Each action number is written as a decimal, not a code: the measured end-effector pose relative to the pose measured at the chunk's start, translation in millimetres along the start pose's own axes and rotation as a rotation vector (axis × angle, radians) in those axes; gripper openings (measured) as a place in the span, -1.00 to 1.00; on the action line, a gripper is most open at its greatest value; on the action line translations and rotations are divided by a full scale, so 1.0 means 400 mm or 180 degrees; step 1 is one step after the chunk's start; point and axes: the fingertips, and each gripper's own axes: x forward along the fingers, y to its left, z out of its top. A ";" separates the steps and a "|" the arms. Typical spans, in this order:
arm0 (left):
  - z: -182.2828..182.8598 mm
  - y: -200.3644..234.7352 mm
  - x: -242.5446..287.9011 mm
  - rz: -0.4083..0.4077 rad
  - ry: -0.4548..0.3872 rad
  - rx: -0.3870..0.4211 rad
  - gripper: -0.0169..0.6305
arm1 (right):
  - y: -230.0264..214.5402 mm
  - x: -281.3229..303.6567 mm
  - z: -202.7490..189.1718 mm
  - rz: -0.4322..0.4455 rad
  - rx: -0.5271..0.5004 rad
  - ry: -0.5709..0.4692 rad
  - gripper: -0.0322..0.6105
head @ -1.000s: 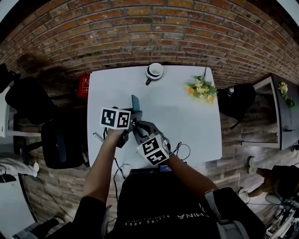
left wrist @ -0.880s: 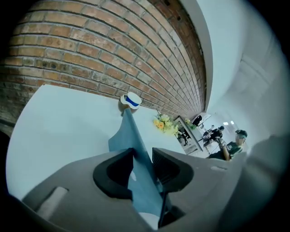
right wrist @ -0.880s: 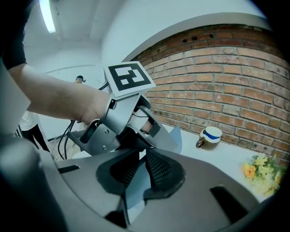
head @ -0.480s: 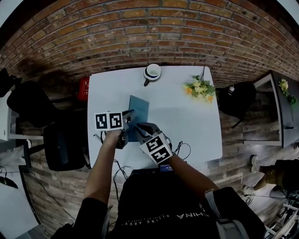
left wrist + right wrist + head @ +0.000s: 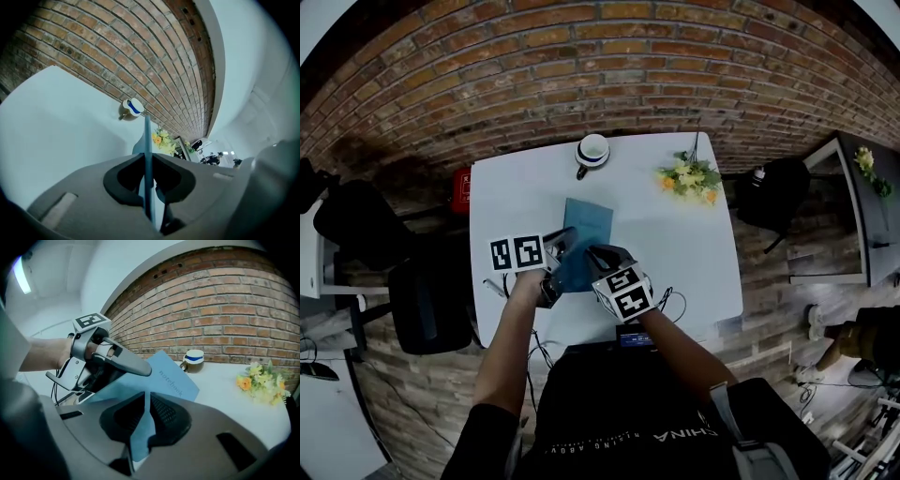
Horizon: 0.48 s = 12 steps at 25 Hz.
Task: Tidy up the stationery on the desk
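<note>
A blue notebook (image 5: 587, 234) is held over the middle of the white desk (image 5: 694, 253), its cover facing up. My left gripper (image 5: 564, 240) is shut on its near left edge; in the left gripper view the notebook (image 5: 147, 140) runs edge-on between the closed jaws of that gripper (image 5: 147, 164). My right gripper (image 5: 596, 255) is shut on the near right corner. In the right gripper view the notebook (image 5: 171, 378) shows the word "notebook", its corner pinched in the right gripper (image 5: 146, 403). The left gripper (image 5: 105, 357) sits across the notebook's left side.
A white cup with a blue band (image 5: 592, 150) stands at the desk's far edge by the brick wall. Yellow flowers (image 5: 688, 176) lie at the far right. Black chairs (image 5: 422, 295) (image 5: 771, 197) flank the desk. Cables (image 5: 667, 300) hang at the near edge.
The notebook has swung from nearly edge-on to lying flat and broad over the desk. Both grippers stayed shut on it and shifted slightly nearer.
</note>
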 end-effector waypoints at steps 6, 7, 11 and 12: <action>0.004 -0.086 0.057 -0.0580 -0.0159 -0.0422 -0.78 | -0.089 -0.061 0.003 -0.0230 0.0206 -0.0084 -0.77; 0.004 -0.093 0.066 -0.0671 -0.0215 -0.0528 -0.78 | -0.105 -0.071 0.003 -0.0271 0.0242 -0.0101 -0.77; -0.013 -0.055 0.085 -0.0807 -0.0401 -0.0916 -0.78 | -0.154 -0.094 -0.009 -0.0398 0.0320 -0.0092 -0.77; -0.021 -0.033 0.087 -0.0778 -0.0405 -0.0958 -0.78 | -0.163 -0.097 -0.015 -0.0419 0.0327 -0.0080 -0.78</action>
